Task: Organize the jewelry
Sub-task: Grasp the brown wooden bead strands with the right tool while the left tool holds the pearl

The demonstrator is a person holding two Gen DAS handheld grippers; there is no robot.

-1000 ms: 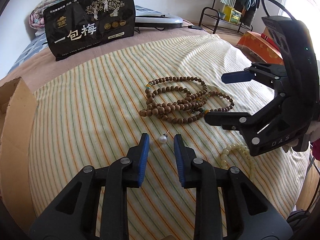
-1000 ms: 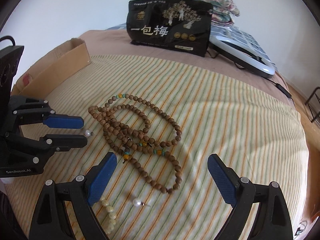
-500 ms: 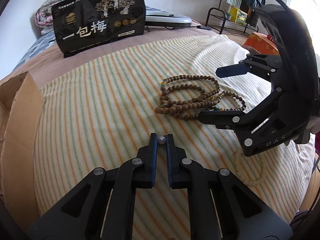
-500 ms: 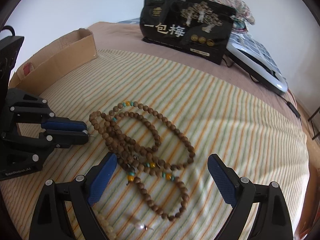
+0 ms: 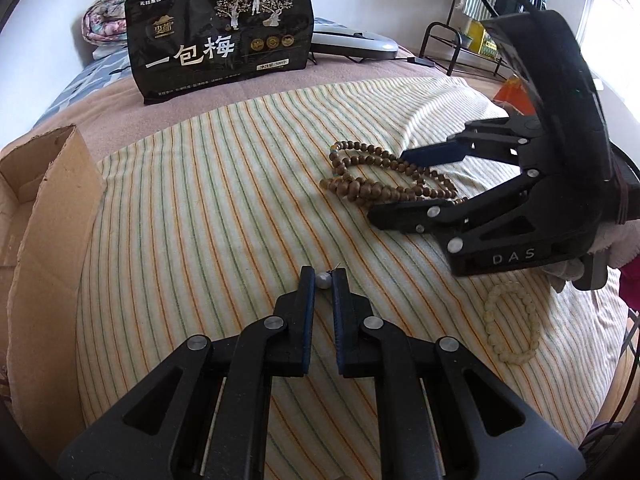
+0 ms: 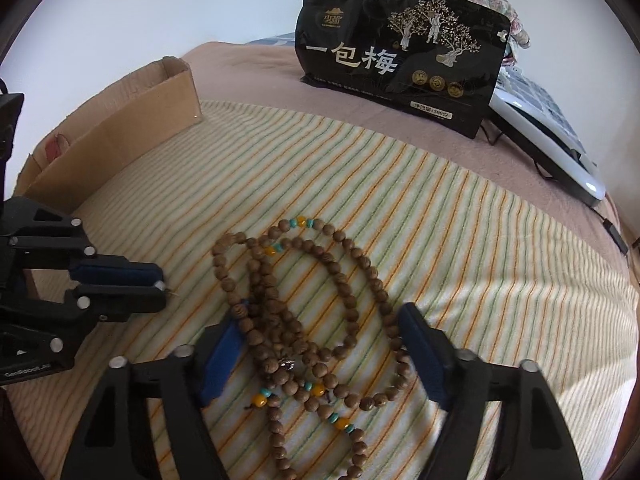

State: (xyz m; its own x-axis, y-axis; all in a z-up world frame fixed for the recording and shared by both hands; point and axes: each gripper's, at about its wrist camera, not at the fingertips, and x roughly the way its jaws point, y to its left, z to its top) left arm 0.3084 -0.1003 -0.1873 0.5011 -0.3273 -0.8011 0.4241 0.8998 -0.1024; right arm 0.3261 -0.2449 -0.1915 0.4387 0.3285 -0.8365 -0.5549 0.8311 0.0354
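Observation:
My left gripper (image 5: 323, 276) is shut on a small pearl earring (image 5: 323, 280), held at its fingertips just above the striped cloth; it also shows in the right wrist view (image 6: 160, 292). My right gripper (image 6: 320, 348) is open, its jaws straddling a long wooden bead necklace (image 6: 304, 304) with yellow and teal beads. The necklace (image 5: 384, 184) and the open right gripper (image 5: 404, 184) show in the left wrist view. A cream bead bracelet (image 5: 510, 324) lies on the cloth below the right gripper.
An open cardboard box (image 5: 44, 208) stands at the left edge of the striped cloth (image 5: 208, 208), also in the right wrist view (image 6: 120, 140). A black snack bag (image 5: 220, 32) stands at the back, with a white flat device (image 6: 548, 140) beside it.
My left gripper closed on the pearl earring and lifted it. My right gripper moved forward and lower over the wooden necklace, staying open.

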